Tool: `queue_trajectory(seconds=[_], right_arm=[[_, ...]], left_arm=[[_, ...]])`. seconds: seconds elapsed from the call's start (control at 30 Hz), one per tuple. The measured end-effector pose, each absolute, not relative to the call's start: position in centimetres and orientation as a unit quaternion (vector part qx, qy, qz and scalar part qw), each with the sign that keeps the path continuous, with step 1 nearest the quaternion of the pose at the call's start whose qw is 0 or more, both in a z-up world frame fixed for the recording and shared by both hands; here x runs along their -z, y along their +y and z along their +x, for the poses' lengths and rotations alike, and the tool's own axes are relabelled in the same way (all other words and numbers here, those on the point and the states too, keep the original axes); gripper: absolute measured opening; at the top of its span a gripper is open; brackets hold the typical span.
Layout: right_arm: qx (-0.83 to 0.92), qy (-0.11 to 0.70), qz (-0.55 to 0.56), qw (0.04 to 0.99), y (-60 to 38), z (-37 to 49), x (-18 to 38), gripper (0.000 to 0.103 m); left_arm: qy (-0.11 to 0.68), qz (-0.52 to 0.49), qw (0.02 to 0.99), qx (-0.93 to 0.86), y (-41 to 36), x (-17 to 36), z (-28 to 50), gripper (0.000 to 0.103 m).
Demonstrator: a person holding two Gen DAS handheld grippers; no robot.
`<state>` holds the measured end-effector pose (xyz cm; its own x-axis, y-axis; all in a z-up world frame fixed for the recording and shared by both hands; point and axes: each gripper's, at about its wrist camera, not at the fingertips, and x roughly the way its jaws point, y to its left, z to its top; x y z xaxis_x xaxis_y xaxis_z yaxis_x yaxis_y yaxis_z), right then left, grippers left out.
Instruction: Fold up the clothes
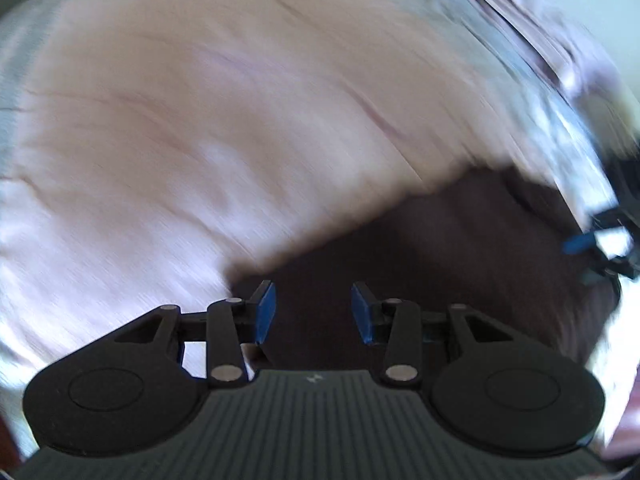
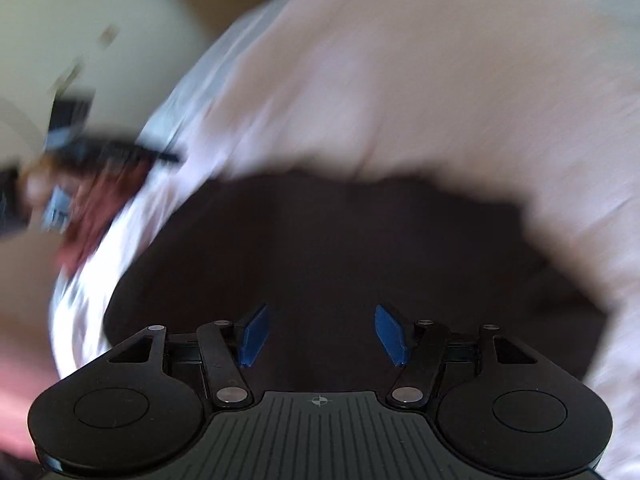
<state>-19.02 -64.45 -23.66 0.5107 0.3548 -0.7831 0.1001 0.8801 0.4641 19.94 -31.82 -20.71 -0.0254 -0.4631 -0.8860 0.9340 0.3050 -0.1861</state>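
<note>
A dark brown garment (image 1: 440, 264) lies on a pale pink sheet (image 1: 200, 120); both views are motion-blurred. My left gripper (image 1: 313, 312) is open and empty, just above the garment's left edge. In the right wrist view the same dark garment (image 2: 340, 248) fills the middle, with the pink sheet (image 2: 440, 80) around it. My right gripper (image 2: 320, 334) is open and empty above the garment. The right gripper also shows at the right edge of the left wrist view (image 1: 600, 244), and the left gripper shows blurred at the left of the right wrist view (image 2: 80, 160).
The sheet's edge and a pale wall (image 2: 80, 20) show at the upper left of the right wrist view. A pale wall or floor (image 1: 580, 0) lies beyond the sheet's edge at the upper right of the left wrist view.
</note>
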Motion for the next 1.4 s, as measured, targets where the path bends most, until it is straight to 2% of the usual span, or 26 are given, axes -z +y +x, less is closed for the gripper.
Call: queue_trajectory(seconds=[0.1,0.23,0.33,0.47,0.63,0.77,0.9,1.0,1.13,1.2,1.4], right_arm=[[-0.058,0.537,0.186,0.821,-64.6,-21.0,25.6,0.062],[0.114,0.536,0.154,0.822,-69.4,-26.3,23.7,0.062],[0.192,0.505,0.195,0.819,-71.5,-30.1,21.4,0.062],[0.132,0.481,0.212,0.84,-66.7,-31.2,19.0,0.062],[0.124,0.523,0.198,0.82,-60.8,-32.5,21.2,0.062],[0.175,0.524,0.208,0.807,-61.1,-35.1,23.3,0.062],[0.241,0.548,0.139,0.789,-63.4,-38.1,22.1,0.059],[0.225,0.526,0.153,0.806,-63.0,-38.8,20.5,0.059],[0.192,0.496,0.173,0.829,-61.9,-39.2,18.7,0.06],[0.136,0.495,0.178,0.839,-59.7,-37.1,19.6,0.059],[0.116,0.518,0.166,0.831,-57.9,-35.0,21.7,0.059]], left_arm=[[0.49,0.281,0.625,0.539,-30.6,22.8,17.6,0.037],[0.49,0.29,0.634,0.523,-29.4,23.4,16.5,0.037],[0.485,0.288,0.641,0.52,-29.2,22.3,15.4,0.037],[0.458,0.318,0.621,0.551,-28.6,21.0,11.9,0.037],[0.412,0.381,0.587,0.583,-27.3,20.9,6.4,0.037],[0.391,0.438,0.569,0.576,-26.7,22.4,3.6,0.036],[0.384,0.464,0.562,0.566,-25.7,22.5,2.9,0.036],[0.374,0.471,0.569,0.561,-24.8,21.7,2.2,0.036],[0.331,0.491,0.566,0.574,-23.4,20.6,-0.1,0.037],[0.301,0.516,0.55,0.584,-23.0,20.8,-1.7,0.037],[0.168,0.65,0.49,0.556,-22.5,25.5,-4.9,0.039]])
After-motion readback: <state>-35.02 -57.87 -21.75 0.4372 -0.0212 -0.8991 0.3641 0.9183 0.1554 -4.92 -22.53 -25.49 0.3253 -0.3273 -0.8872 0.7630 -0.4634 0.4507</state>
